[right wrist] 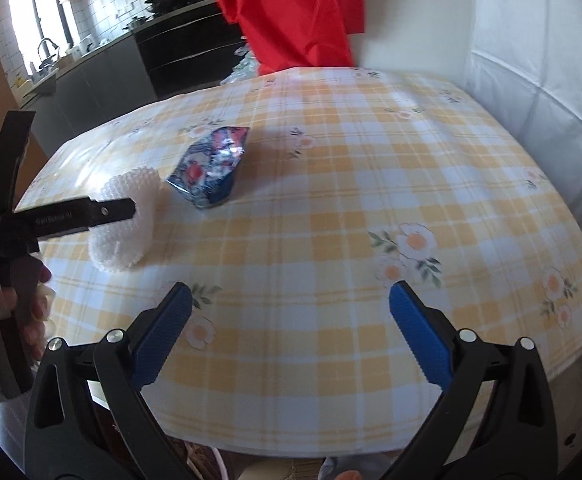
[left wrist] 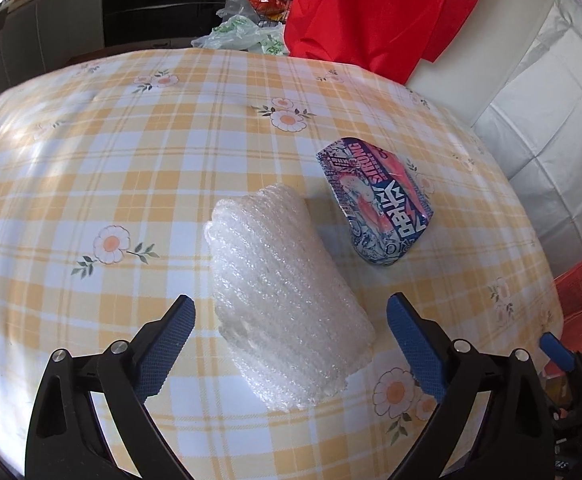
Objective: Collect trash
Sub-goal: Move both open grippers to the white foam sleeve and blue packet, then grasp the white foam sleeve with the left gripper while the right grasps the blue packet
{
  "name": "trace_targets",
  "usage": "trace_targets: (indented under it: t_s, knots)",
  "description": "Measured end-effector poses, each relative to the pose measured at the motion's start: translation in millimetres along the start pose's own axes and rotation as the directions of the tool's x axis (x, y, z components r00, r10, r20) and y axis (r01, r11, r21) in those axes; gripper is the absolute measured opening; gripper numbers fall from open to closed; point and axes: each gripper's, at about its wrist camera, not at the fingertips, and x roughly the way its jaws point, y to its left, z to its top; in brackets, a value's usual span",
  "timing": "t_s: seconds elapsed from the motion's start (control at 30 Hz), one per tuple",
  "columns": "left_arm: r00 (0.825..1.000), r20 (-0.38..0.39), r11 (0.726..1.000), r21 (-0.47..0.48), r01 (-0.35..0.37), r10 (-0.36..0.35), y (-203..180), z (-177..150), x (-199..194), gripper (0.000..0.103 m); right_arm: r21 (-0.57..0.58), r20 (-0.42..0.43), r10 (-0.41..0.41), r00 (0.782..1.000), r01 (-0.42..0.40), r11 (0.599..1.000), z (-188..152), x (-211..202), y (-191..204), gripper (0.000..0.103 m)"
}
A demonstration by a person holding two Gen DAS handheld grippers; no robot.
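Observation:
A roll of white bubble wrap (left wrist: 283, 296) lies on the yellow checked tablecloth (left wrist: 91, 168). My left gripper (left wrist: 291, 320) is open, its blue pads either side of the roll's near end, a little above it. A blue and pink snack wrapper (left wrist: 375, 204) lies just beyond the roll to the right. In the right wrist view the roll (right wrist: 127, 216) and the wrapper (right wrist: 211, 168) sit at the left, with the left gripper's black body over the roll. My right gripper (right wrist: 291, 312) is open and empty above bare tablecloth (right wrist: 371, 184) near the front edge.
A red cloth (left wrist: 371, 8) hangs beyond the table's far edge. Plastic bags (left wrist: 243, 34) and a wire rack lie behind the table. A white covered seat (left wrist: 551, 120) stands to the right. Kitchen counters run along the back left.

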Motion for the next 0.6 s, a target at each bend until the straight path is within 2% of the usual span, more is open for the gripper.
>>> trace_targets:
  t_s: [0.03, 0.07, 0.1, 0.17, 0.3, 0.43, 0.6]
  knots:
    - [1.000, -0.006, 1.000, 0.008, -0.002, 0.002, -0.6, -0.8, 1.9, 0.081, -0.012, 0.004, 0.013, 1.000, -0.013, 1.000, 5.9, 2.0, 3.5, 0.097]
    - [1.000, -0.013, 1.000, 0.022, -0.007, 0.008, 0.2, -2.2, 3.5, 0.061, -0.023, 0.006, 0.018, 1.000, -0.017, 1.000, 9.8, 3.3, 7.4, 0.097]
    - [1.000, -0.019, 1.000, 0.028, -0.010, 0.011, 2.2, -4.0, 3.5, 0.049, -0.046, 0.009, 0.023, 1.000, -0.023, 0.999, 17.9, 6.7, 13.5, 0.097]
    - [1.000, -0.002, 1.000, 0.012, 0.016, -0.016, 11.2, -7.5, -3.9, 0.039, -0.088, 0.020, 0.035, 0.999, -0.033, 0.996, 33.2, 12.5, 25.4, 0.097]
    - [0.997, 0.060, 0.999, 0.005, 0.046, -0.046, 31.8, -16.3, -29.3, 0.033, -0.172, -0.005, 0.051, 0.999, -0.051, 0.984, 55.8, 33.7, 51.5, 0.097]
    - [0.992, 0.118, 0.999, -0.014, 0.044, -0.042, 54.7, -23.8, -54.4, 0.032, -0.261, -0.023, 0.016, 1.000, -0.021, 0.965, 80.3, 61.4, 80.2, 0.097]
    - [0.984, 0.177, 0.997, -0.072, 0.038, -0.025, 81.5, -35.4, -81.3, 0.032, -0.251, -0.071, -0.030, 0.997, 0.011, 0.968, 108.5, 103.6, 105.0, 0.097]
